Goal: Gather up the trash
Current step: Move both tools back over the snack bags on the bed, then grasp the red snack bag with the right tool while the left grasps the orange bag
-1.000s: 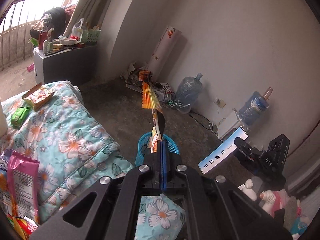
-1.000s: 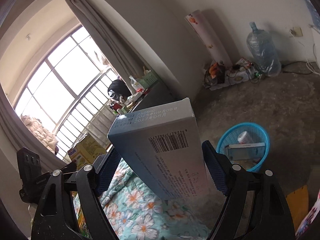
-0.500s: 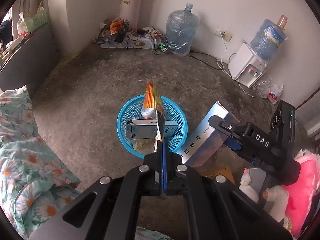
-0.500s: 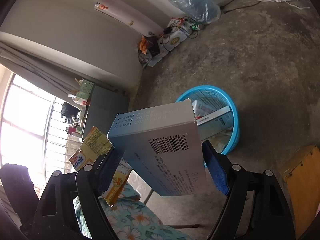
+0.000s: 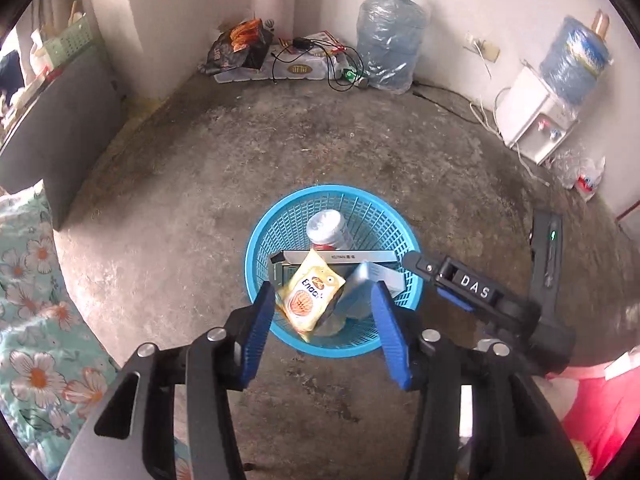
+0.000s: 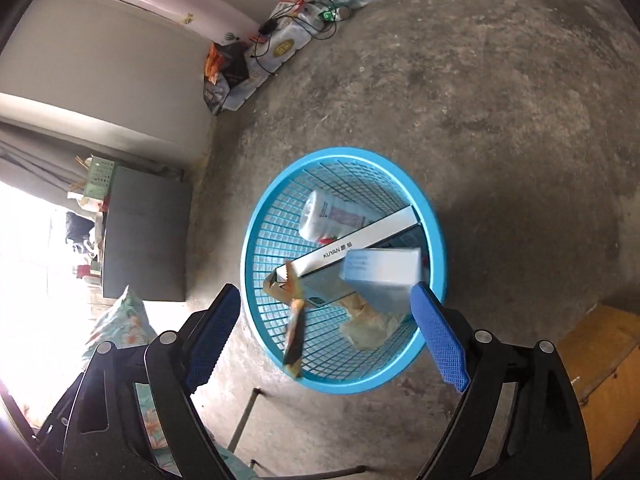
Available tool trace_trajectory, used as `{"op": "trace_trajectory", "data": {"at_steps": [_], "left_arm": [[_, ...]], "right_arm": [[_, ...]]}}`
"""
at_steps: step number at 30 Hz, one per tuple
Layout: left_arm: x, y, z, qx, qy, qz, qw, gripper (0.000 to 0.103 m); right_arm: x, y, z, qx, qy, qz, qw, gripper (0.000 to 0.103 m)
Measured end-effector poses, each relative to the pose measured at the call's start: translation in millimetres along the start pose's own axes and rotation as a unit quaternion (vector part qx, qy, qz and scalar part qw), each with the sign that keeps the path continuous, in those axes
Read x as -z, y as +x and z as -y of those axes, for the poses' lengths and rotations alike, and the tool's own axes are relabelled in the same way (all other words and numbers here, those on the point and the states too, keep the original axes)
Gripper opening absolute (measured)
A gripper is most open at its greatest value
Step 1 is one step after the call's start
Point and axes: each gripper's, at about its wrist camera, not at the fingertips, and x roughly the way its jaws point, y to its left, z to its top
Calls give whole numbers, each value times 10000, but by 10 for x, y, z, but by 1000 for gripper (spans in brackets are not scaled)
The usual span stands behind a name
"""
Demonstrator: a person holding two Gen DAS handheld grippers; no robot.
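Both grippers hang over the blue mesh basket [image 5: 256,256] on the concrete floor [image 5: 192,184]. The left gripper [image 5: 323,322] has its jaws spread wide with nothing between them; the right gripper [image 6: 324,330] is likewise wide apart and empty. In the basket lie a yellow snack wrapper [image 5: 310,295], a pale blue box [image 6: 382,266], a long box printed KUYAN [image 6: 360,242], a white bottle [image 6: 330,216] and what looks like crumpled paper [image 6: 366,326]. A large water bottle [image 5: 390,34] stands by the far wall, with a water dispenser [image 5: 536,128] at far right. Floral bedding [image 5: 28,292] lies at near left.
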Motion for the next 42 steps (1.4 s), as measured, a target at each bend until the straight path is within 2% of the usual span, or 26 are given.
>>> {"op": "trace_trajectory", "data": {"at_steps": [4, 9, 13, 15, 17, 19, 21, 26, 30, 33, 35, 37, 39, 42], "left_arm": [[17, -281, -57, 111, -29, 211, 9997, 52], [143, -952, -181, 418, -6, 566, 9975, 52], [461, -1778, -509, 630, -176, 1051, 9923, 60], [720, -2225, -795, 645, -457, 1319, 9881, 62], [1026, -2670, -1130, 509, -814, 1577, 9828, 65], [1405, -3100, -1468, 236, -1209, 1826, 9755, 66], [1828, -3509, -1768, -205, -1591, 2056, 9654, 68], [2996, -4252, -2300, -1010, -2658, 2307, 9305, 70], [3860, -4483, -2419, -1241, -3290, 2280, 9080, 74], [4424, -4521, -2413, -1242, -3693, 2260, 8928, 78], [4718, -4523, -2367, -1136, -3869, 2258, 8868, 78], [4935, -4465, -2262, -941, -3953, 2246, 8857, 78], [5048, -4327, -2155, -686, -3943, 2173, 8903, 78], [5153, -4094, -2037, -347, -3971, 2052, 8939, 78]], "right_arm": [[82, -213, 46, -32, -113, 165, 9998, 83], [202, -614, -96, 17, -635, 503, 9967, 83], [445, -1056, -417, -49, -1374, 784, 9874, 83], [614, -1272, -636, -160, -1845, 883, 9787, 83], [803, -1475, -875, -297, -2364, 945, 9666, 83], [999, -1647, -1119, -526, -2808, 884, 9543, 83], [1196, -1778, -1347, -783, -3138, 715, 9435, 83], [1701, -1942, -1834, -1496, -3763, -37, 9143, 83], [2227, -1926, -2128, -2000, -4048, -821, 8885, 83], [2750, -1862, -2375, -2186, -4402, -1396, 8596, 83], [3073, -1802, -2531, -2241, -4633, -1703, 8403, 83], [3374, -1741, -2677, -2239, -4877, -1921, 8216, 83], [3608, -1683, -2793, -2183, -5091, -2048, 8070, 83], [3855, -1619, -2900, -2039, -5286, -2041, 7983, 83]]}}
